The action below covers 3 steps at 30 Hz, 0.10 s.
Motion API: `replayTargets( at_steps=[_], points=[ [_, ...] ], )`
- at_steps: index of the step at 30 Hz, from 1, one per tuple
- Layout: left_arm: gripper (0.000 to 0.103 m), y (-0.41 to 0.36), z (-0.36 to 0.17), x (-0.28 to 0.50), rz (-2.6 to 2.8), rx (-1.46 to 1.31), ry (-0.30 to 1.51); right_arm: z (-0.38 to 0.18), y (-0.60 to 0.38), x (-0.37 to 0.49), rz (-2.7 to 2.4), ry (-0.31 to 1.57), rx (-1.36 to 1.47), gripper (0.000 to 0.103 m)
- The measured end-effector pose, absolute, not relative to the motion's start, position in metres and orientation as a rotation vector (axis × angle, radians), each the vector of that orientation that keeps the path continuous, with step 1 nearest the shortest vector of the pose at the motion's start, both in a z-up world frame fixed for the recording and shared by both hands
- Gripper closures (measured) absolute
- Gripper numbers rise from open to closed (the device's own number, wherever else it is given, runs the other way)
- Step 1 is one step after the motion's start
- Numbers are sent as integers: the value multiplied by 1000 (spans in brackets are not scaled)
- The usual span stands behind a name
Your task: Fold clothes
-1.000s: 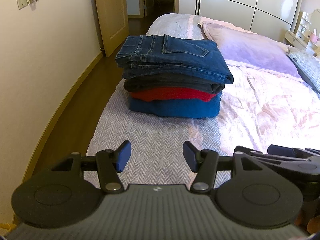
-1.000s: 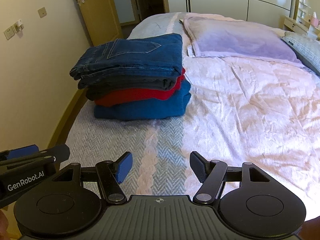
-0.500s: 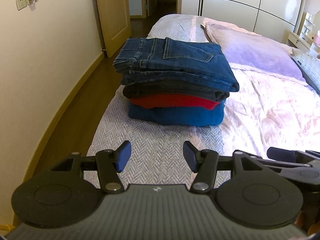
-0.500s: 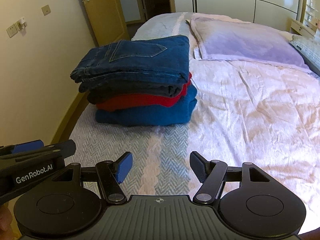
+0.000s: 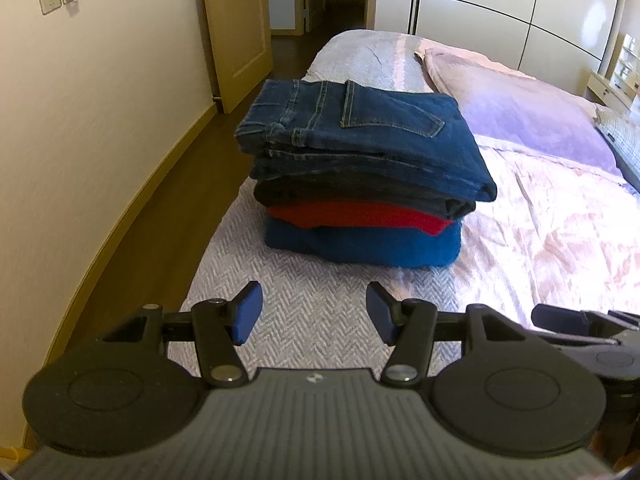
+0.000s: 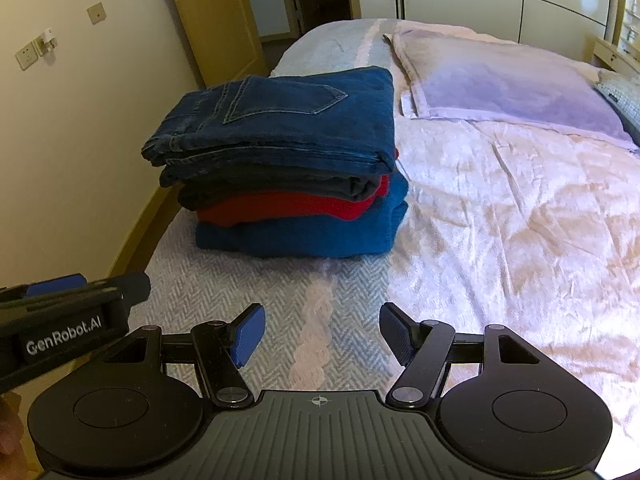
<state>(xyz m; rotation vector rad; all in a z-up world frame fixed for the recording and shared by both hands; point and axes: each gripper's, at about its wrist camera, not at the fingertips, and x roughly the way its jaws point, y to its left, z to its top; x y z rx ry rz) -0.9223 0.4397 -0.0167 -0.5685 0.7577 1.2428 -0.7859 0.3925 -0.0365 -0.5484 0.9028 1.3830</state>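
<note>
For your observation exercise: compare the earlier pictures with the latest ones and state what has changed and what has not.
Both grippers have moved closer to the stack of folded clothes, which now looms larger in both views. Nothing was grasped or released. The left gripper and right gripper stay open and empty; the stack and bed are unchanged.

A cream wall (image 5: 100, 128) fills the left of the frame, with sockets (image 5: 50, 0) upper left and a wooden door (image 5: 236, 28) ajar beyond. Dark wood floor (image 5: 160, 184) runs beside the bed (image 5: 560, 232); white wardrobe panels (image 5: 500, 12) span the upper right
</note>
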Motion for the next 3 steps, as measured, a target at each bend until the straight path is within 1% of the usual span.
replayTargets(
  at_steps=[3],
  points=[
    [49, 442, -11, -921, 1255, -563, 767, -34, 396, -786, 1386, 911, -551, 36]
  ],
)
